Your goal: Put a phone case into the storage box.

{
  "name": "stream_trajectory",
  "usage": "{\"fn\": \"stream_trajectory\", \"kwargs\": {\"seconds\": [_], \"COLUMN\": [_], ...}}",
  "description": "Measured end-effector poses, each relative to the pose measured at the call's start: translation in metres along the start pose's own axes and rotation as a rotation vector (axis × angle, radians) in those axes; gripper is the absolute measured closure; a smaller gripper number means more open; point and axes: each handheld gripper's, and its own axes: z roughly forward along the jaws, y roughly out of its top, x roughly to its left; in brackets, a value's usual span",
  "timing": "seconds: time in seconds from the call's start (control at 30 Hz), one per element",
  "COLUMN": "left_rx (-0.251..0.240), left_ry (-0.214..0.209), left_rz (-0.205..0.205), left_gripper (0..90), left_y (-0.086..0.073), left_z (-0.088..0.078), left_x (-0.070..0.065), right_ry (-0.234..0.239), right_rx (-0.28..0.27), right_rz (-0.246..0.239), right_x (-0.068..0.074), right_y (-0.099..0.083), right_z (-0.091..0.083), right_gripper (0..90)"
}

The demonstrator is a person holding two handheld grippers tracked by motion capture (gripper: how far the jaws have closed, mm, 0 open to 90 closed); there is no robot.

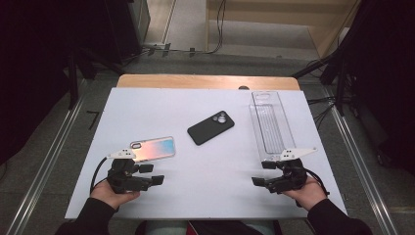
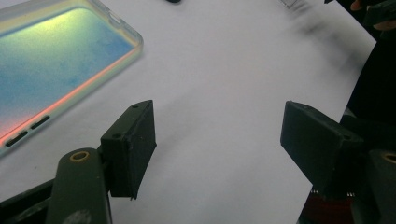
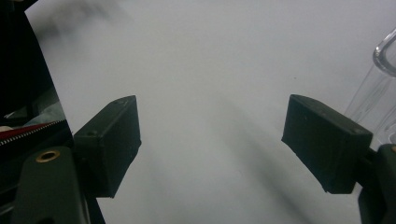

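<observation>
**A:** Where is the iridescent phone case (image 1: 153, 149) right now?

**B:** Flat on the white tabletop (image 1: 210, 171), back side up, just beyond the left gripper (image 1: 150, 174). In the left gripper view the case (image 2: 56, 65) lies beside the jaws, off to their left, not between them. Nothing is pressed by the pads.

**A:** So the jaws are parted?

**B:** Yes, wide apart with bare tabletop between them. I judge the case is lying free, with the gripper resting beside it rather than lined up on it.

**A:** And the other things, taken from the case?

**B:** The black phone (image 1: 211, 127) lies face down beyond the case and to its right, camera bump toward the far edge, well apart from it. Farther right of the case stands a clear plastic tray (image 1: 271, 125), long side running away from the person. Spread out like that, each thing can probably be gripped by an edge without knocking a neighbour.

**A:** What about the right gripper (image 1: 264, 174)?

**B:** It sits well to the right of the case, at the near end of the tray. Its jaws are spread too, holding nothing; the right gripper view shows the tray's clear rim (image 3: 385, 51) off to one side of them. My guess is that both hands are parked low by the near edge, ready to fit case and phone together.
</observation>
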Motion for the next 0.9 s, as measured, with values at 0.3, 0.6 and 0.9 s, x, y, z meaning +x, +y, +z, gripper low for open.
{"fn": "stream_trajectory", "kwargs": {"seconds": [0.3, 0.6, 0.9], "left_rx": [-0.001, 0.007, 0.049], "left_ry": [0.026, 0.091, 0.21], "left_rz": [-0.035, -0.061, -0.181], "left_gripper": [27.3, 27.5, 72.0], "left_y": [0.0, -0.003, -0.007], "left_z": [-0.004, -0.012, -0.03], "left_x": [0.004, 0.01, 0.02], "right_ry": [0.004, 0.01, 0.031], "right_rx": [0.004, 0.008, 0.023], "right_rz": [-0.001, -0.004, -0.023], "right_x": [0.0, -0.001, 0.0], "right_y": [0.0, 0.001, 0.005], "right_z": [0.0, 0.002, 0.009], "right_gripper": [17.3, 17.3, 17.3]}}
